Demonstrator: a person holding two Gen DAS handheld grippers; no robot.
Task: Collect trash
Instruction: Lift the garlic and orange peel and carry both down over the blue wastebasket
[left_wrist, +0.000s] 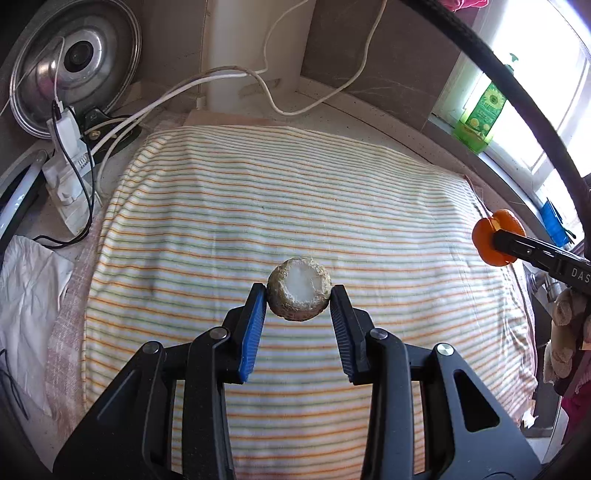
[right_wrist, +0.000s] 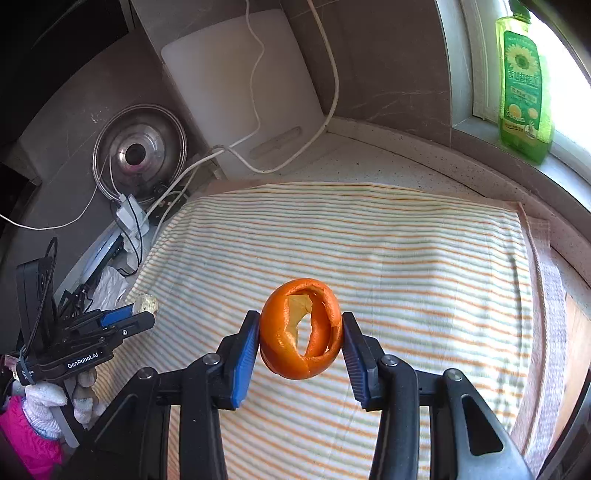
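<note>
Only from right wrist: orange peel visibly hollow, torn.

Left gripper clamped on round scrap; right gripper clamped on peel, both raised

Grey stone wall, sunlit window

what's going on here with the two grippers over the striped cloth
A person is collecting scraps with a handheld gripper in each hand. The left gripper is clamped on a round, tan, fibrous corn cob stub, and the right gripper pinches a hollow orange peel. Both are held above the striped cloth; no bin is in view.
</note>
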